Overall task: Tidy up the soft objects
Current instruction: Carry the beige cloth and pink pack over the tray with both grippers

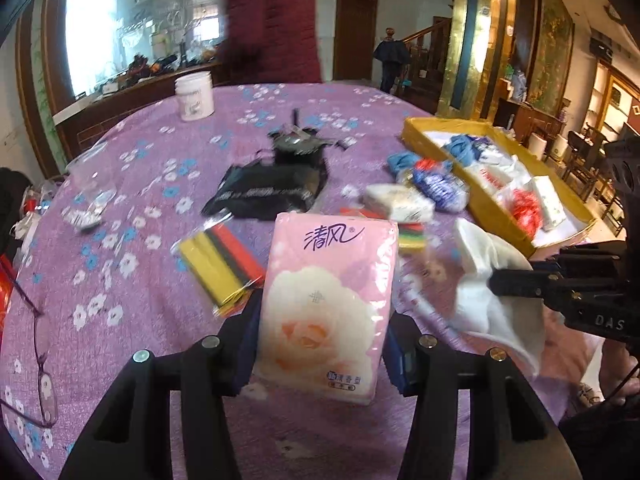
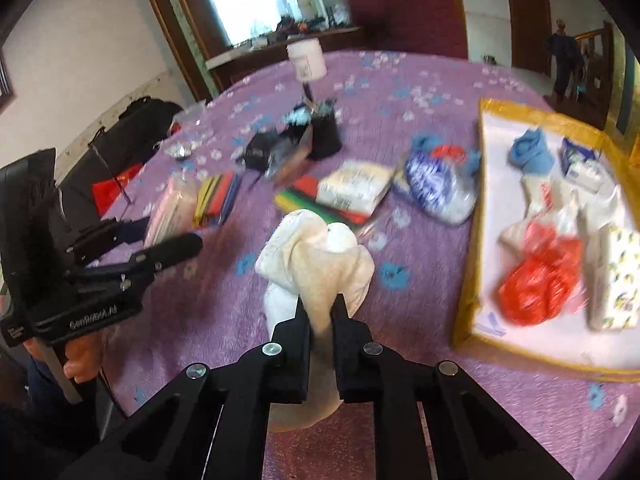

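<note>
My left gripper (image 1: 320,344) is shut on a pink pack of tissues (image 1: 326,304) with a flower print, held upright above the purple flowered tablecloth (image 1: 140,288). My right gripper (image 2: 319,312) is shut on a bunched white cloth (image 2: 316,264), lifted a little off the table; in the left wrist view that white cloth (image 1: 484,292) hangs from the right gripper (image 1: 496,282) at the right. A yellow-rimmed tray (image 2: 468,304) with a blue cloth (image 2: 530,154), a red bag (image 2: 540,284) and small packs stands to the right.
Between the grippers and the table's far side lie colour-striped packs (image 1: 224,264), a white wrapped pack (image 1: 400,202), a blue-and-white bag (image 1: 440,188), a black pouch (image 1: 264,192) and a white jar (image 1: 194,96). Glasses (image 1: 42,376) rest at the left edge. A person in a dark red coat (image 1: 268,20) stands behind the table.
</note>
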